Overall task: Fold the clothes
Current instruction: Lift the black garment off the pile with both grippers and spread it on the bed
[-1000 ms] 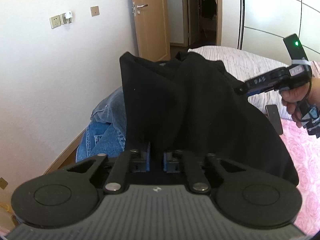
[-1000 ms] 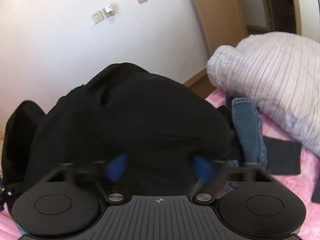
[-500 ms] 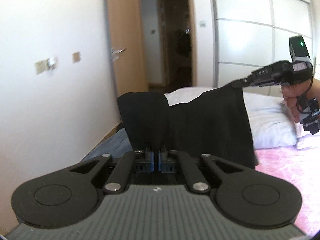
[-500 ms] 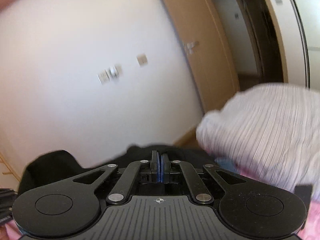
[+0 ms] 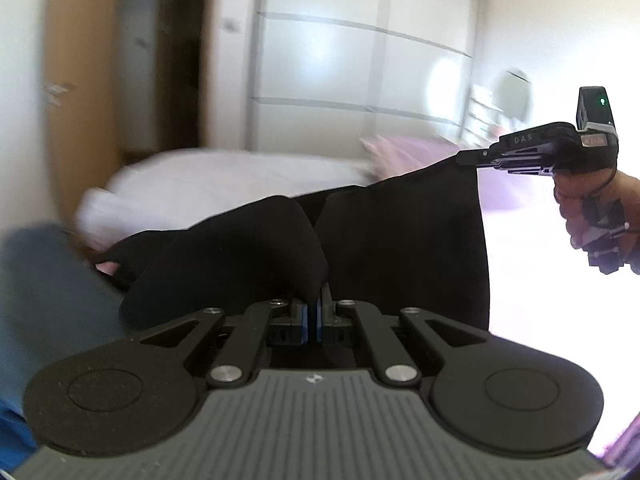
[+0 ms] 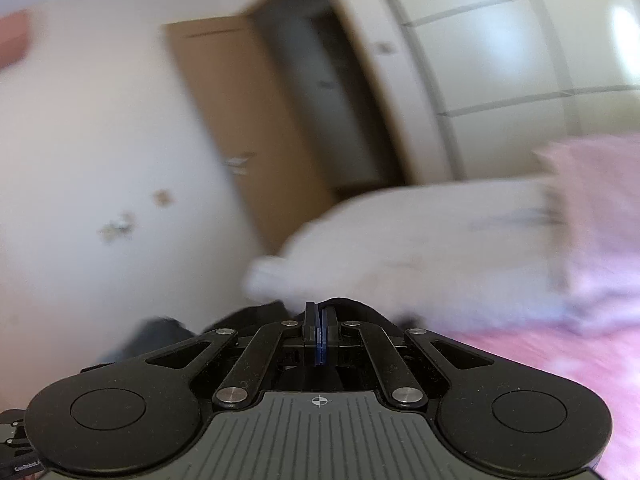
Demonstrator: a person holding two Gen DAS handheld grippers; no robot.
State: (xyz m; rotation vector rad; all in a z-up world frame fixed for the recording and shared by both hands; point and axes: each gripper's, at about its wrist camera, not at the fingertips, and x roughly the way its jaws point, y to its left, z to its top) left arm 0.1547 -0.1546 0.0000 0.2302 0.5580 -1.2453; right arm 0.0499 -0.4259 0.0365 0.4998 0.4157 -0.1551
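Above the pink bed [image 6: 540, 364], both grippers have hold of the black garment [image 5: 400, 248] and it's up in the air, stretched between them. The left gripper [image 5: 312, 316] is pinched tight on one edge, blue pads [image 5: 305, 320] pressed together with a rounded fold of cloth bunching just over the fingers. Out to the right in that same view, the right gripper [image 5: 466, 157] is nipping the far corner, a hand [image 5: 576, 204] wrapped round its handle, and from there the cloth drops in a straight edge. Between the two holds the top edge sags a little, with a split or overlap showing near the middle.

From the right wrist view, the fingers are closed flat against each other, and only a sliver of black cloth peeks out around the tips, so the grip itself is hard to make out there, though it looks clamped on the fabric. Behind it all, heavily blurred: a white pillow [image 6: 420, 240], a wooden door [image 6: 248, 128], white wardrobe panels [image 5: 360, 64]. Something blue [image 5: 44, 300], likely denim, lies low on the left.
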